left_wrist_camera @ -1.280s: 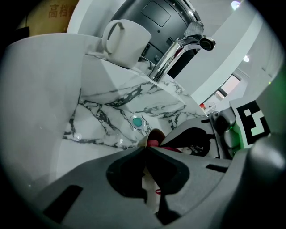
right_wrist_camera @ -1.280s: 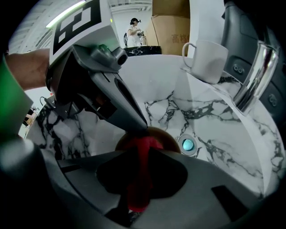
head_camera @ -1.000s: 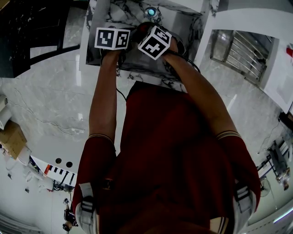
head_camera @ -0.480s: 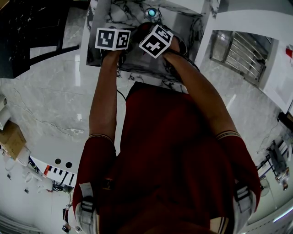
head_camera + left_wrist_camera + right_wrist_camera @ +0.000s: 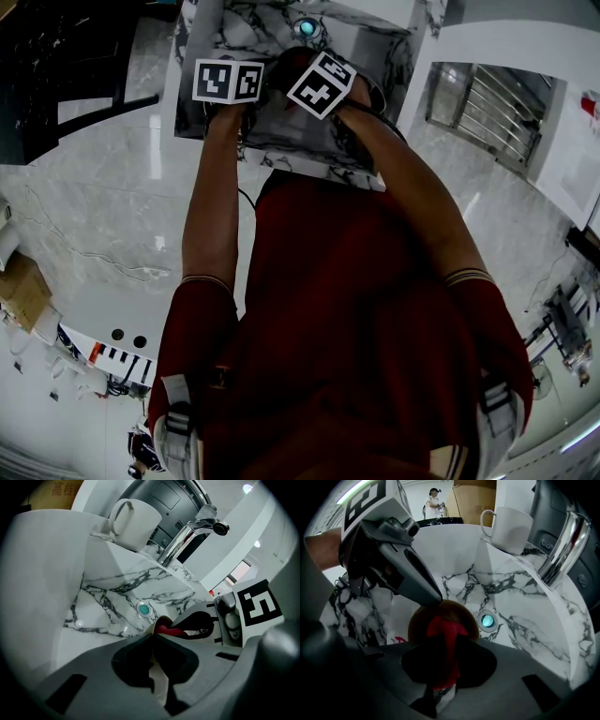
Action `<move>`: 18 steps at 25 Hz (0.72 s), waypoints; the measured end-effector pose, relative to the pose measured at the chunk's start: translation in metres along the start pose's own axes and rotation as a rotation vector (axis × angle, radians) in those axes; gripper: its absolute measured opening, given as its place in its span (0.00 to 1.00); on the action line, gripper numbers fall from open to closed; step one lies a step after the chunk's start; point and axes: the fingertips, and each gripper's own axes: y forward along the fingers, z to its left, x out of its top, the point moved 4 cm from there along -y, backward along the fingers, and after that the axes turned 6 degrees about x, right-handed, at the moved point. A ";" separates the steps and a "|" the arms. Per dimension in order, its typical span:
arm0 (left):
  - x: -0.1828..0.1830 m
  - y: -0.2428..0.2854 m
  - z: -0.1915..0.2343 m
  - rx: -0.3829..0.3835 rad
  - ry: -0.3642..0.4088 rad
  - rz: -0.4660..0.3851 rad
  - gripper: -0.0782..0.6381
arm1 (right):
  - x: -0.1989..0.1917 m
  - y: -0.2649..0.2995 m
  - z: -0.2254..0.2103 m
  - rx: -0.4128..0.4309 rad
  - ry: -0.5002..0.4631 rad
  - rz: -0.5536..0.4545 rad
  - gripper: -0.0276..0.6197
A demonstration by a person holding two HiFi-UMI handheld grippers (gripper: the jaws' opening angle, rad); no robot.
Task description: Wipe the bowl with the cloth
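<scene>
Low centre in the right gripper view, the brown bowl point(image 5: 418, 625) sits in the marble sink point(image 5: 520, 602), its rim pinched between the left gripper's point(image 5: 153, 635) jaws. The right gripper's point(image 5: 446, 644) jaws clamp the limp red cloth point(image 5: 440, 626) inside it. The bowl looks rigid and smooth, probably slippery, so the rim seems the best hold.

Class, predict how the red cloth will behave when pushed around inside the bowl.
Probably floppy: the red cloth bunches into folds where the right gripper pinches it. Likely light for its size. It should crumple against the bowl rather than slide stiffly.
</scene>
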 end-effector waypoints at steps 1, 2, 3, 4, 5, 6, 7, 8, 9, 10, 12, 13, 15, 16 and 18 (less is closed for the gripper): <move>0.000 0.000 0.000 0.000 -0.001 0.000 0.13 | -0.001 0.000 0.000 0.005 -0.001 0.005 0.14; 0.000 0.001 0.000 -0.001 -0.001 0.000 0.13 | -0.001 0.000 0.001 0.011 -0.002 0.010 0.14; 0.000 0.001 0.001 0.000 -0.003 -0.001 0.13 | -0.001 0.000 0.002 0.018 -0.003 0.013 0.14; 0.000 0.001 0.001 -0.001 -0.005 -0.001 0.13 | -0.002 0.000 0.003 0.025 -0.004 0.017 0.14; 0.000 0.001 0.001 -0.001 -0.006 -0.001 0.13 | -0.002 0.000 0.004 0.033 -0.005 0.020 0.14; 0.001 0.002 0.001 -0.001 -0.007 -0.001 0.13 | -0.002 -0.001 0.005 0.040 -0.005 0.023 0.14; 0.001 0.002 0.001 -0.002 -0.007 -0.001 0.13 | -0.002 -0.001 0.006 0.046 -0.007 0.026 0.14; 0.001 0.002 0.001 -0.002 -0.007 -0.002 0.13 | -0.002 0.000 0.007 0.053 -0.008 0.027 0.14; 0.002 0.002 0.000 -0.002 -0.007 -0.003 0.13 | -0.001 0.000 0.009 0.059 -0.009 0.027 0.14; 0.002 0.002 0.000 -0.002 -0.007 -0.003 0.13 | -0.001 0.000 0.010 0.064 -0.009 0.027 0.14; 0.002 0.002 0.000 -0.001 -0.010 -0.003 0.13 | 0.000 0.001 0.011 0.073 -0.008 0.022 0.14; 0.002 0.003 0.000 -0.001 -0.011 -0.003 0.13 | 0.001 0.001 0.012 0.077 -0.006 0.019 0.14; 0.002 0.002 0.000 -0.001 -0.011 -0.003 0.13 | 0.003 0.002 0.013 0.083 -0.004 0.013 0.14; 0.002 0.002 0.000 -0.002 -0.011 -0.002 0.13 | 0.004 0.002 0.014 0.085 -0.002 0.009 0.14; 0.001 0.002 0.001 -0.004 -0.011 -0.001 0.13 | 0.005 0.003 0.014 0.085 0.004 0.002 0.14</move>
